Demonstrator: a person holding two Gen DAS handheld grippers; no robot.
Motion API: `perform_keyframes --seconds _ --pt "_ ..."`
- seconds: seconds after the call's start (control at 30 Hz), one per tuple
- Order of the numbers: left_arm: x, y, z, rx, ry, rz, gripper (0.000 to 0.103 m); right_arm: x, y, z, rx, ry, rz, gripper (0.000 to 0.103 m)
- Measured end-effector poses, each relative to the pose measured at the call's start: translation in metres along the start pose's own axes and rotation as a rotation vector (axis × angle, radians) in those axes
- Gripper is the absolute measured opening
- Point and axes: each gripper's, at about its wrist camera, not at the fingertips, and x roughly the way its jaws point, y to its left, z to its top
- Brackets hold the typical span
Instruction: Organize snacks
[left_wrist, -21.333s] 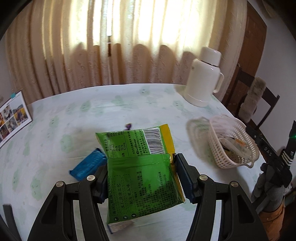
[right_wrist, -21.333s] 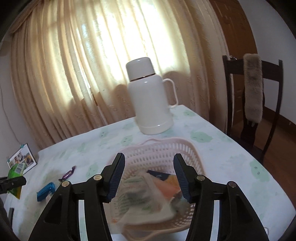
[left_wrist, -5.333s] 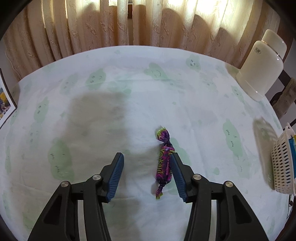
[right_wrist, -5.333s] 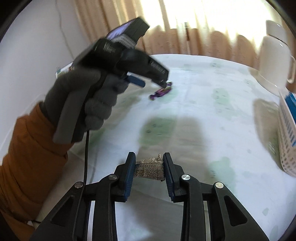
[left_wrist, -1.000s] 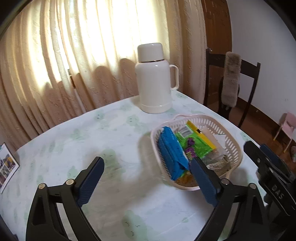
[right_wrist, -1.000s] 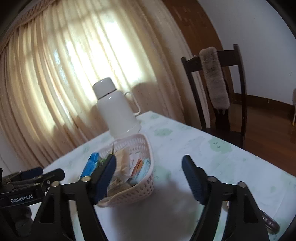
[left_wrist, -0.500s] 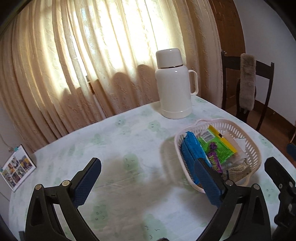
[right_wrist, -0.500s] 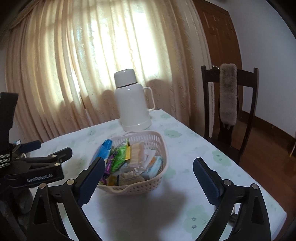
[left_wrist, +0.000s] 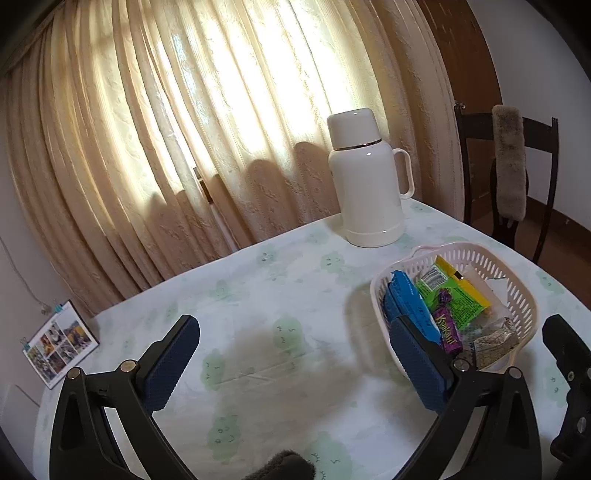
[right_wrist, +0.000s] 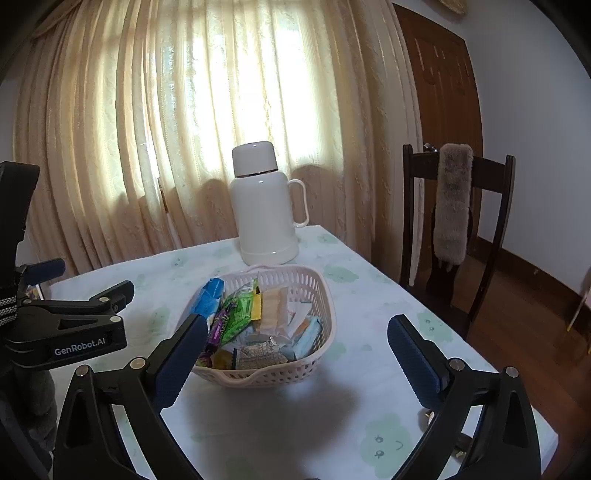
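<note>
Left hand-held gripper (left_wrist: 291, 363) spread wide, holding nothing, over the counter (left_wrist: 280, 295) just left of the basket (left_wrist: 517, 291). Right hand-held gripper (right_wrist: 295, 354) also spread wide and empty — the basket (right_wrist: 317, 291) sits between its fingers in view. All visible snacks are inside the basket: one blue packet (left_wrist: 408, 299), one green packet (left_wrist: 456, 299), one purple candy (left_wrist: 447, 325), plus several pale wrappers, count unclear. One white thermos (right_wrist: 264, 206) stands just behind the basket.

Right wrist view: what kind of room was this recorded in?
Most likely a home dining room: a table under a printed cloth, a dark wooden chair, a curtained window behind a white flask, and a basket of snacks.
</note>
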Motion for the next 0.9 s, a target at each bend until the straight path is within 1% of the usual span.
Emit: perform_keyframes --seconds 0.23,0.4,0.57,0.73,0.9 --pt "-0.001 -0.001 0.000 0.007 -0.004 0.012 0.102 -0.005 0.006 0.001 -0.041 -0.012 -0.023 0.099" --pt "0.000 -0.003 -0.001 0.028 -0.011 0.051 0.102 -0.008 0.007 0.002 -0.055 -0.019 -0.024 0.099" --pt "-0.001 -0.002 -0.002 0.036 -0.019 0.076 0.102 -0.008 0.015 0.001 -0.102 -0.020 -0.062 0.099" --pt "-0.002 -0.004 -0.002 0.047 -0.035 0.102 0.103 -0.007 0.022 -0.002 -0.130 -0.009 -0.048 0.099" --pt "-0.003 -0.006 -0.002 0.055 -0.036 0.100 0.103 -0.005 0.029 -0.004 -0.167 -0.005 -0.055 0.099"
